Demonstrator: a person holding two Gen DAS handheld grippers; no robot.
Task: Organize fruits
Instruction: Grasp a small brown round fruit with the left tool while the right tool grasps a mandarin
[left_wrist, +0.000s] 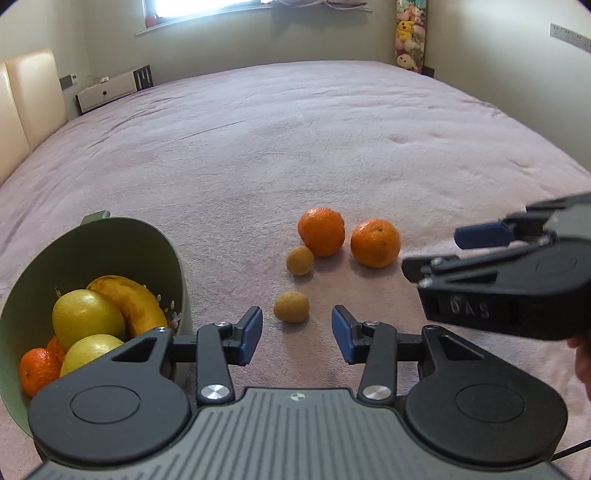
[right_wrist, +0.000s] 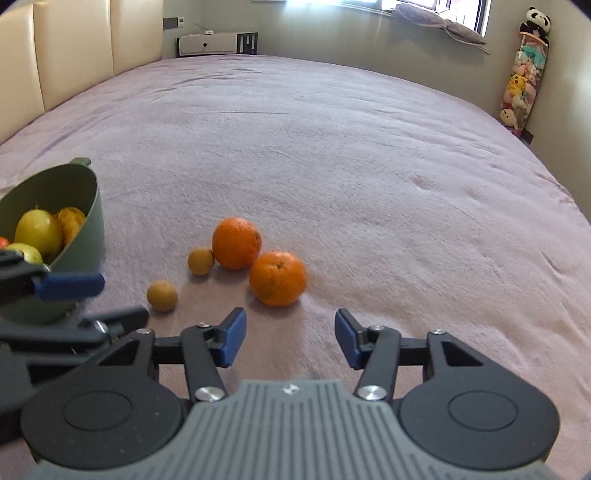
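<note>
On the pink bedspread (left_wrist: 295, 147), leftmost, a green colander (left_wrist: 162, 251) already holds lemons and a banana; the left gripper (left_wrist: 296, 332) hangs spread before a small brown fruit (left_wrist: 291, 306), seemingly the next pick. Rightward, two mandarins (right_wrist: 277, 278) await the right gripper (right_wrist: 290, 338), also spread and empty.

left hand-held gripper (left_wrist: 296, 332): black linkage arms, blue pads, silver screws, ribbed grey body.
</note>
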